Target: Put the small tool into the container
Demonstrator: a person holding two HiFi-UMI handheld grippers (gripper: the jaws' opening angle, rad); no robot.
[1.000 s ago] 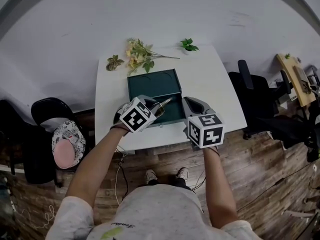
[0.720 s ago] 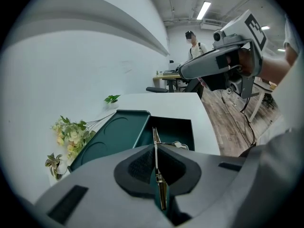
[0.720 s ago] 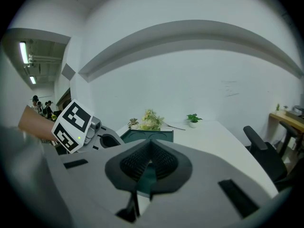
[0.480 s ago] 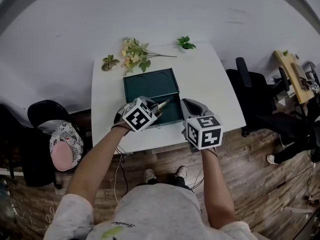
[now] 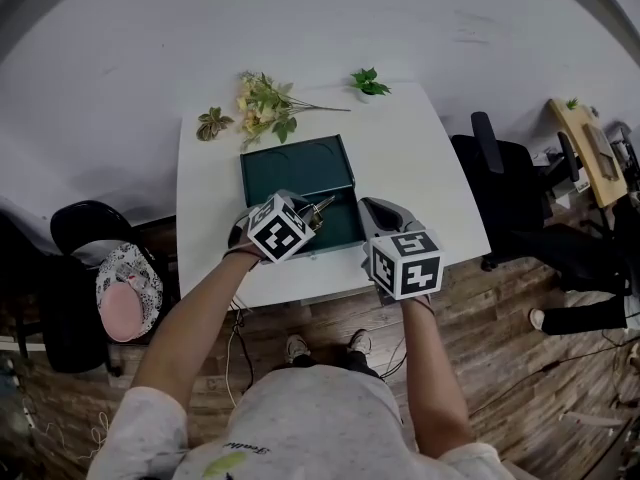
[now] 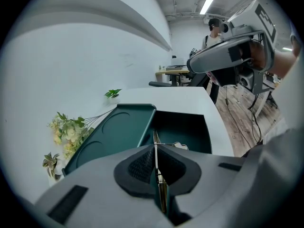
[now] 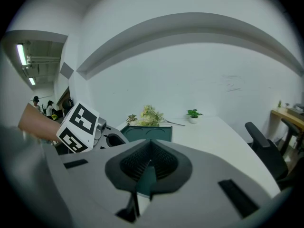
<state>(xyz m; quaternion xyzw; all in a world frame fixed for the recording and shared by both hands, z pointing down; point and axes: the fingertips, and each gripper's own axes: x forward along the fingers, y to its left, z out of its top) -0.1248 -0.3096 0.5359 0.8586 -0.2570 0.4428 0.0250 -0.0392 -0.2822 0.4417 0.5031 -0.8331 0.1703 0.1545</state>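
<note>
Now the small tool (image 5: 323, 206), a thin pointed metal piece with a brass-coloured shank, sits clamped edge-on between the closed jaws of the left gripper (image 6: 155, 152). Its tip reaches forward past the pads. In the left gripper view the tip points out over the open green container (image 6: 183, 129), whose lid (image 5: 296, 168) lies folded back flat on the table (image 5: 410, 168).

Over the last second the grip has not changed: the jaws have stayed pressed on the tool. What has shifted is position. In the head view the left gripper has edged a little further in over the container's near edge, so the tip hangs above the open compartment, not at its border.

I judge the carry nearly done, with lowering and release still to come.

Just beside it, the right gripper (image 7: 149, 159) is held over the table's near edge at the container's right. Its 2 jaws are together with nothing seen between them. Further back, the flowers (image 5: 262, 103) lie behind the lid, well clear.
</note>
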